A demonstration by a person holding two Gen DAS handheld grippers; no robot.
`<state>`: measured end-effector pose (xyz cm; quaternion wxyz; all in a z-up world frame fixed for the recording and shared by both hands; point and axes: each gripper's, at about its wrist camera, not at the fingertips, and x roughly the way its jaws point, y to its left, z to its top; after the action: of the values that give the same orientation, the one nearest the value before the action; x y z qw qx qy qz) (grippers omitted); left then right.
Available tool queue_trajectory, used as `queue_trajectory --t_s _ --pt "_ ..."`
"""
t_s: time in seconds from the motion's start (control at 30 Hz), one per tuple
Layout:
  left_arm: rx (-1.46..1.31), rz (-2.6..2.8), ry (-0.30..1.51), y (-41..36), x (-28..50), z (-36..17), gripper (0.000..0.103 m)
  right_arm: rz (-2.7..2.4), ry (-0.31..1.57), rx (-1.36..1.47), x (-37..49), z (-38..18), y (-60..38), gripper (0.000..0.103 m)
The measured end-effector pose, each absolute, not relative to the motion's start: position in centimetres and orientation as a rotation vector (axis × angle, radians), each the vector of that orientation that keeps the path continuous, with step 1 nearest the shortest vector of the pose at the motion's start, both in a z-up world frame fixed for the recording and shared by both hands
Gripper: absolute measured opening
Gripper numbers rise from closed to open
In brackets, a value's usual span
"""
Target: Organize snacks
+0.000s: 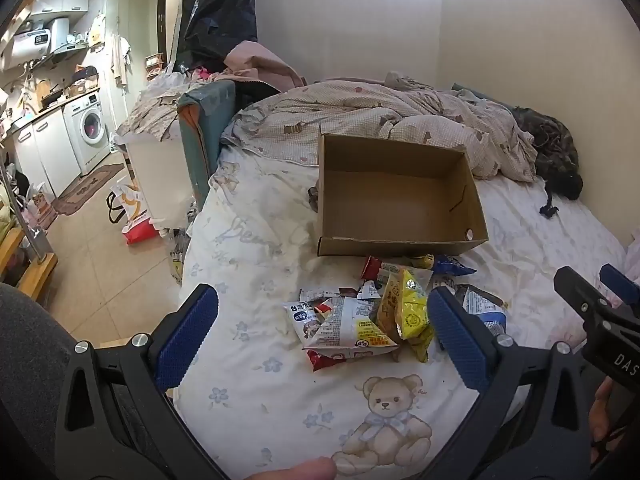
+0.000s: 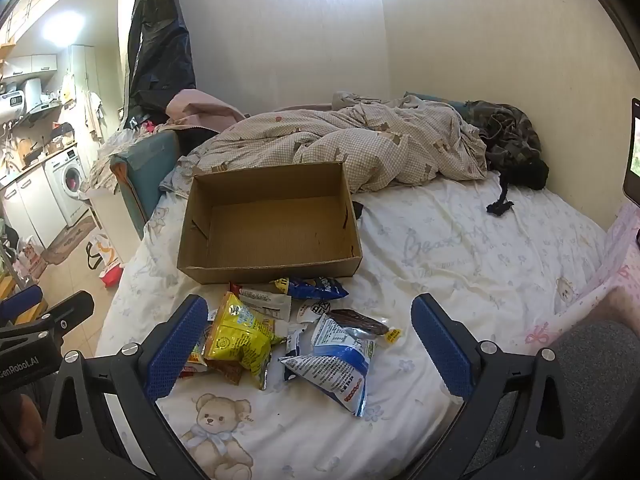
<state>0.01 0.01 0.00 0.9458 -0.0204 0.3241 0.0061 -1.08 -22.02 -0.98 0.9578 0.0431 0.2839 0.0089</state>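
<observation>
Snack pile [image 2: 280, 332] overlapping, lower packets hidden, box [image 2: 268, 224] behind

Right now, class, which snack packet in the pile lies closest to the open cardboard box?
The dark blue foil packet, lying right against the brown cardboard box; the yellow packet lies farther back.
</observation>
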Motion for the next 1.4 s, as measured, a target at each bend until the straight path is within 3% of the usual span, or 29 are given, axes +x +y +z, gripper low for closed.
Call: queue_trajectory --t_s 1.4 --pt "-0.038 0.013 0.655 -0.02 -0.03 0.00 0.103 0.017 0.568 0.084 -1.04 -0.76 -22.24 0.103"
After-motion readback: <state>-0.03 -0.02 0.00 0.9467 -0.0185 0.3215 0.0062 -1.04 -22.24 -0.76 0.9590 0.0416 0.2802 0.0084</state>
